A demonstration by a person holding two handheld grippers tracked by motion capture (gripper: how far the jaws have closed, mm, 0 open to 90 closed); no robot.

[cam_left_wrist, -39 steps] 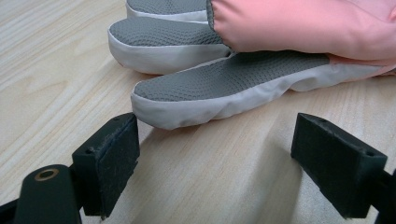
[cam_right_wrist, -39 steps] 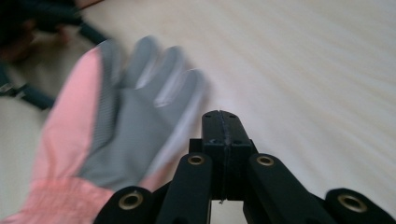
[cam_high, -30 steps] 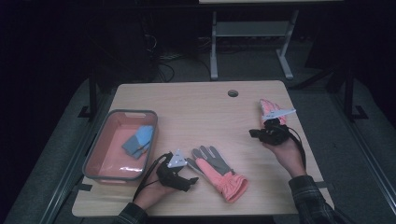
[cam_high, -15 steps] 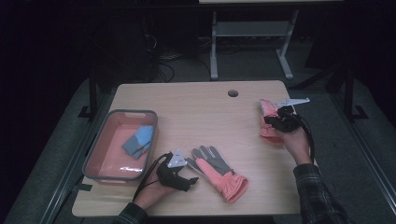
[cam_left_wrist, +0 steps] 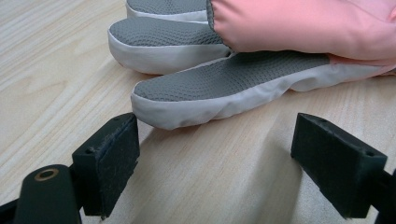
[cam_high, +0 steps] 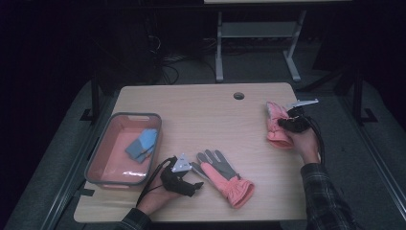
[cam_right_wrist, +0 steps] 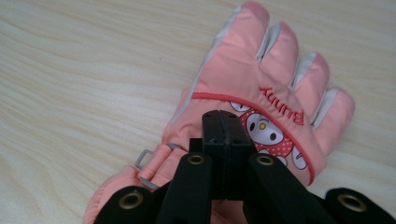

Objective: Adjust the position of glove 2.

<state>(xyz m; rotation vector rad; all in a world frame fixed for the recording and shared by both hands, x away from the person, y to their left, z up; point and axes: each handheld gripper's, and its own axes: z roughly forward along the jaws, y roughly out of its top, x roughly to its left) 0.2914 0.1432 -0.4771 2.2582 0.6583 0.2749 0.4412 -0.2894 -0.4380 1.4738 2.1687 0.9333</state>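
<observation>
A pink glove with grey palm and fingers (cam_high: pixel 222 179) lies near the table's front edge, palm up. My left gripper (cam_high: pixel 195 178) rests just left of it, open; its jaws (cam_left_wrist: pixel 215 163) stand wide apart on the wood, right in front of a grey finger (cam_left_wrist: pixel 243 88). A second pink glove (cam_high: pixel 275 129) with a cartoon bunny on its back (cam_right_wrist: pixel 261 93) lies flat near the right edge. My right gripper (cam_high: pixel 283 125) is shut, its pads pressed together (cam_right_wrist: pixel 227 126) over the back of that glove. Whether any fabric is pinched is hidden.
A pink tray with a grey rim (cam_high: pixel 95 163) stands at the left front and holds a blue cloth (cam_high: pixel 143 143). A round cable hole (cam_high: pixel 238 96) sits in the tabletop at the back. Beyond the table stands a metal frame (cam_high: pixel 258 33) on dark floor.
The right hand and its gripper have shifted toward the table's right edge, and the bunny glove now lies a little nearer the front. The left hand has stayed put.
</observation>
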